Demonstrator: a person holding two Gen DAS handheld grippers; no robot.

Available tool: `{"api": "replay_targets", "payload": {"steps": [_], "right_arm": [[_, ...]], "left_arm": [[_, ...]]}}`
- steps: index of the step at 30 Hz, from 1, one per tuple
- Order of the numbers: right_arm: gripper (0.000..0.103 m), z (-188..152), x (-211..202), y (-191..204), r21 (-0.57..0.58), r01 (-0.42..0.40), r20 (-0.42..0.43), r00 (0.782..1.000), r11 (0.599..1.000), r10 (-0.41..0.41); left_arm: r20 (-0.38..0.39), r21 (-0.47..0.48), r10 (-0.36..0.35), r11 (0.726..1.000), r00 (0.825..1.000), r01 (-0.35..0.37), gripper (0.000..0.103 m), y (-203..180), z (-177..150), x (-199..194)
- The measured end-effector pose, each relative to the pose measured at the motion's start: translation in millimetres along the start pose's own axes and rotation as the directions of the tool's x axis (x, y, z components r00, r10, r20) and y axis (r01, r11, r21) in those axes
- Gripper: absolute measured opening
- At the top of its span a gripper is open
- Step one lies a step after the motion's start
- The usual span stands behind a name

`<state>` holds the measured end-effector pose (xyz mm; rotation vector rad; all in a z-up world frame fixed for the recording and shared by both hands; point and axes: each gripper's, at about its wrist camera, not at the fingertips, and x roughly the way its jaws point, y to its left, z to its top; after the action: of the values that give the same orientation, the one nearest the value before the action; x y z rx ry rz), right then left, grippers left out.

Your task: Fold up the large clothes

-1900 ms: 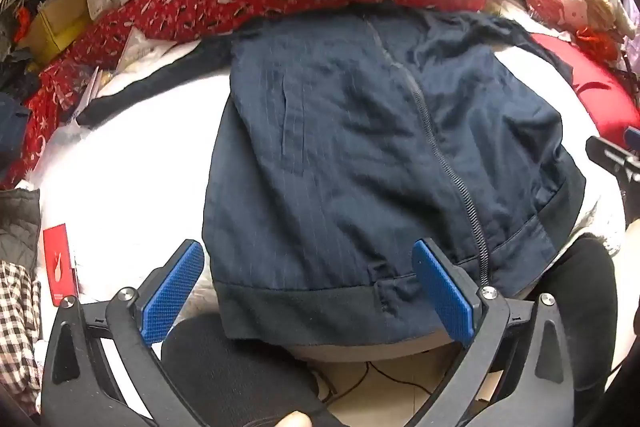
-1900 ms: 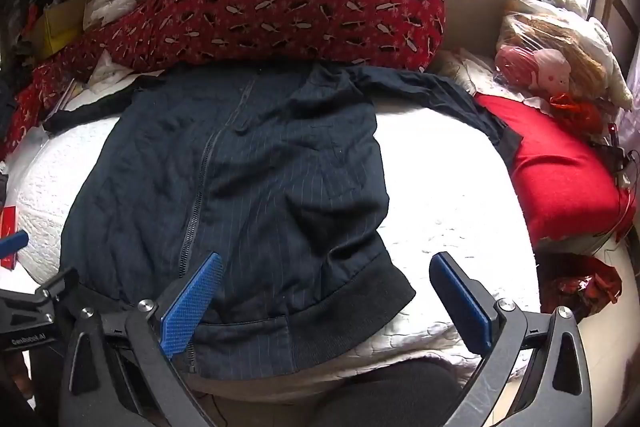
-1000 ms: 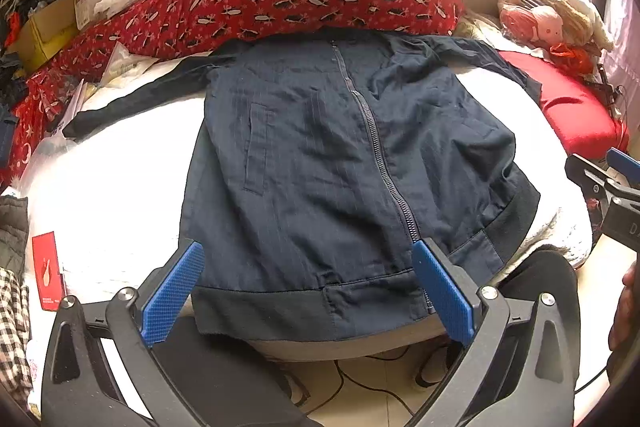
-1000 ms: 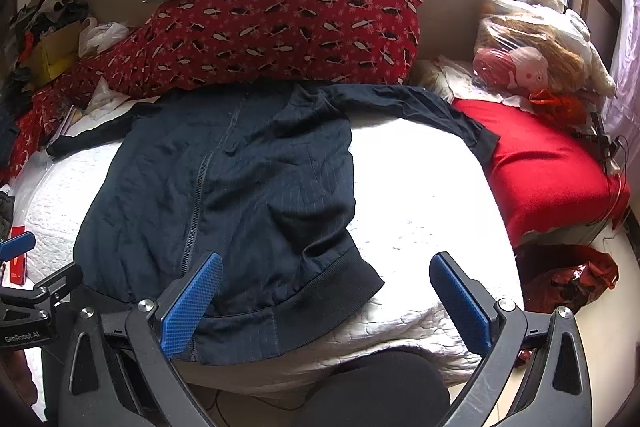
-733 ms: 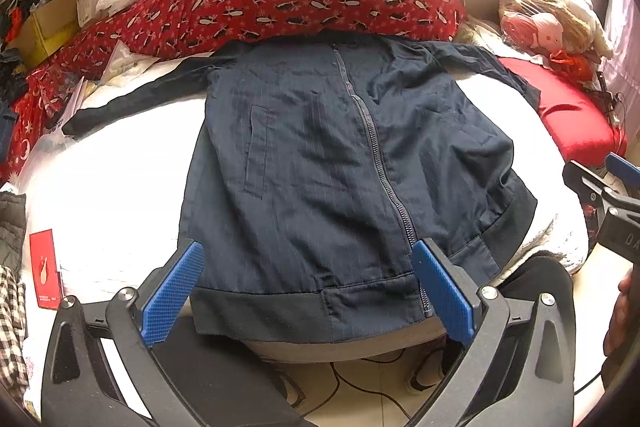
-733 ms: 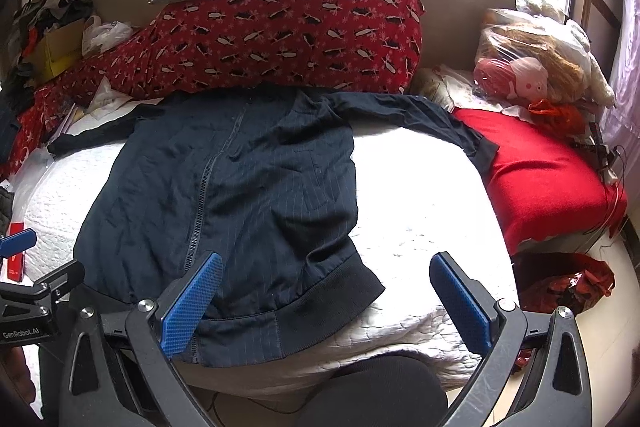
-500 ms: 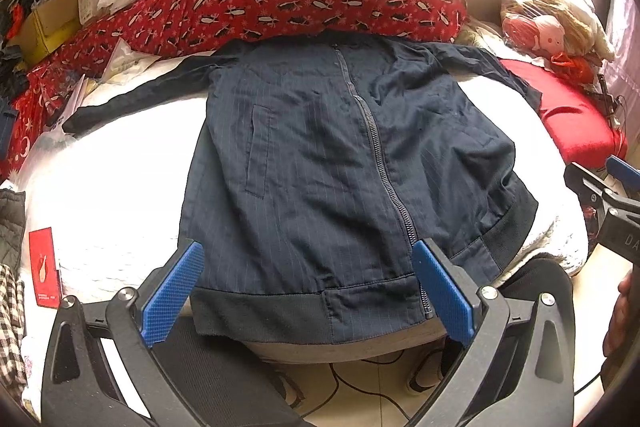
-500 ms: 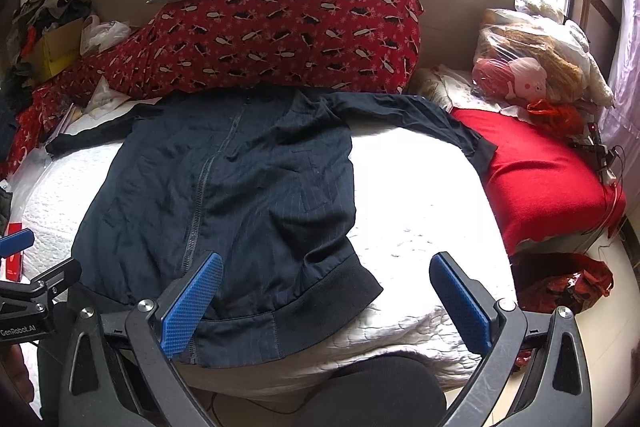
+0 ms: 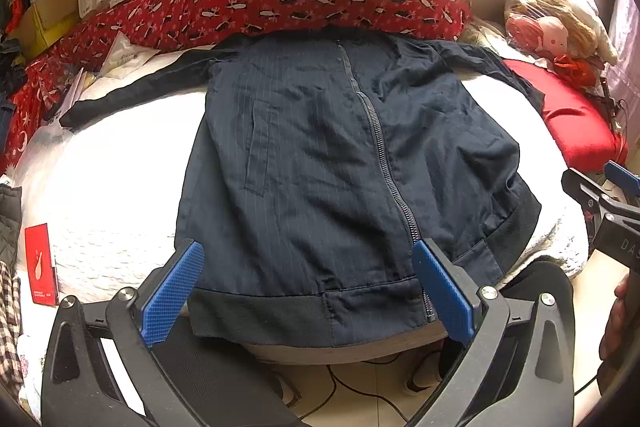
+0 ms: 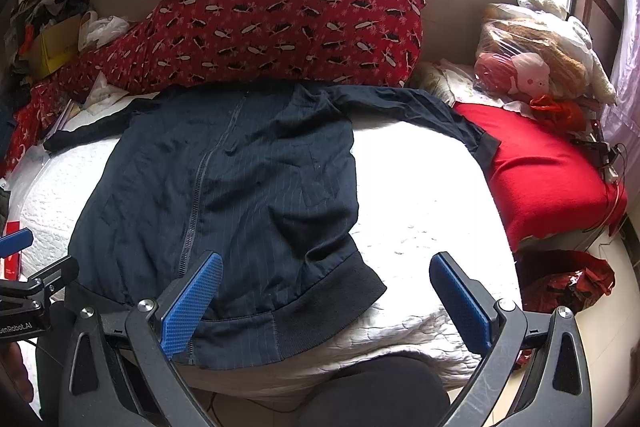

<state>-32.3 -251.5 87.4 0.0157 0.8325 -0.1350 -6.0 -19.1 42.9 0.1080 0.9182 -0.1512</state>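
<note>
The navy jacket point(image 9: 320, 167) lay zipped and front-up on the white bed point(image 9: 100, 187), hem over the near edge, sleeves spread toward the far corners. Both the left hand-held gripper point(image 9: 308, 291) and right hand-held gripper point(image 10: 326, 299) hovered apart, holding nothing.

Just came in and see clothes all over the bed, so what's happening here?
A person is about to fold a dark navy zip jacket that lies face up, zipped, sleeves spread, on the white bedspread. The left hand-held gripper and right hand-held gripper are both open and empty, poised near the jacket's hem at the bed's near edge. No fold has been made yet. A red patterned quilt sits behind the jacket's collar.
</note>
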Motion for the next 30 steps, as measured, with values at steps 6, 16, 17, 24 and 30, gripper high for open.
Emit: {"api": "replay_targets", "payload": {"steps": [6, 16, 17, 24, 30], "right_arm": [[0.103, 0, 2, 3, -0.008, 0.002, -0.003, 1.000, 1.000, -0.002], [0.103, 1, 2, -2, 0.001, 0.005, -0.004, 1.000, 1.000, -0.005], [0.103, 1, 3, -3, 0.004, 0.007, -0.004, 1.000, 1.000, -0.007], [0.103, 7, 11, -10, 0.021, 0.000, -0.014, 1.000, 1.000, 0.000], [0.103, 13, 22, -9, 0.015, -0.014, -0.025, 1.000, 1.000, 0.015]], "left_arm": [[0.018, -0.008, 0.006, 1.000, 1.000, -0.006, 0.103, 2, 3, -1], [0.068, -0.038, -0.004, 0.999, 0.998, 0.006, 0.103, -3, 16, -6], [0.065, -0.036, -0.005, 0.999, 0.998, 0.007, 0.103, -4, 17, -5], [0.042, -0.037, -0.005, 0.999, 0.999, 0.006, 0.103, -5, 20, 3], [0.018, -0.043, 0.007, 0.999, 1.000, -0.006, 0.103, -3, 23, 12]]}}
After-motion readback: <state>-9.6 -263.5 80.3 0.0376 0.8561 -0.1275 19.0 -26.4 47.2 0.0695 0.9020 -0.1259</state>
